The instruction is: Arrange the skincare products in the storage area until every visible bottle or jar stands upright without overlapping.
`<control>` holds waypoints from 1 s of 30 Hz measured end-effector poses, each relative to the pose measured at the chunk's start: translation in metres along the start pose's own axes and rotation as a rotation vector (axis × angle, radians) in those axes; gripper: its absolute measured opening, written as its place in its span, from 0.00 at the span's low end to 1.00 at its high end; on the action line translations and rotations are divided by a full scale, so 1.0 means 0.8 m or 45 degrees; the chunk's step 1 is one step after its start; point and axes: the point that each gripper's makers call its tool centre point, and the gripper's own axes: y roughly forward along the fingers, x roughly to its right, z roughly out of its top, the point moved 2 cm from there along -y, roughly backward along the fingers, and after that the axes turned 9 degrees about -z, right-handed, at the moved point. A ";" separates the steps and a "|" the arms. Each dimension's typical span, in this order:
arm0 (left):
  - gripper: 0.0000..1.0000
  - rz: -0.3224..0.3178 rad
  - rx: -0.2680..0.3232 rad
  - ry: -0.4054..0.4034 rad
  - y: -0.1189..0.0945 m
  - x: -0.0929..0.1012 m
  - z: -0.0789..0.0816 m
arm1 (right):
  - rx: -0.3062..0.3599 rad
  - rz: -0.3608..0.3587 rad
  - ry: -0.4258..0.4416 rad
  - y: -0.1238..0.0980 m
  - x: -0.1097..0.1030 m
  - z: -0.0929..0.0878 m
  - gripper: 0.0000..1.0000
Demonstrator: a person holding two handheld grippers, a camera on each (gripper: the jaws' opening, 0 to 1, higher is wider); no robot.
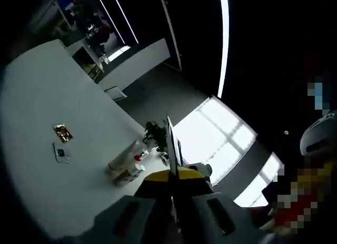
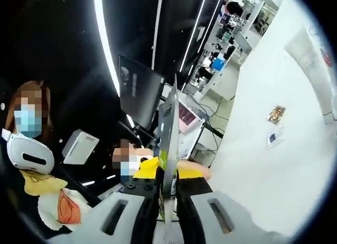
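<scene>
Left gripper [image 1: 172, 202] jaws pressed together, empty; right gripper [image 2: 167, 202] same. Cluster of small white skincare bottles [image 1: 129, 165] on white tabletop [image 1: 42, 117], well apart from both. Risk: reaching with tilted views, knocking bottles over.

One white table [image 1: 47, 123], one small group of skincare bottles [image 1: 129, 165] too blurred to be counted, one potted plant [image 1: 156, 134], two flat cards [image 1: 62, 142], one monitor [image 2: 139, 91].

White table [image 1: 37, 128] with gold packet [image 1: 62, 132] and small card [image 1: 61, 152] just beside; potted plant [image 1: 156, 134] near window [image 1: 221, 133]; monitor [image 2: 138, 91], ceiling light strip [image 2: 103, 38].
</scene>
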 end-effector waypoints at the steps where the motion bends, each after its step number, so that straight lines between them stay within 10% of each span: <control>1: 0.00 0.006 -0.010 0.000 0.000 -0.002 0.000 | -0.001 0.049 0.050 -0.002 -0.008 0.000 0.04; 7: 0.00 -0.050 -0.021 0.086 0.000 0.012 0.007 | 0.001 0.086 0.038 -0.005 -0.020 0.005 0.02; 15: 0.08 -0.041 -0.319 0.208 -0.001 0.031 -0.030 | -0.143 0.122 0.026 -0.013 -0.026 0.001 0.02; 23: 0.00 0.181 -0.245 0.098 0.008 0.018 -0.044 | -0.207 -0.025 -0.125 -0.028 -0.003 -0.004 0.02; 30: 0.00 0.207 -0.173 0.057 0.016 0.027 -0.055 | -0.154 -0.021 -0.037 -0.041 0.003 0.008 0.03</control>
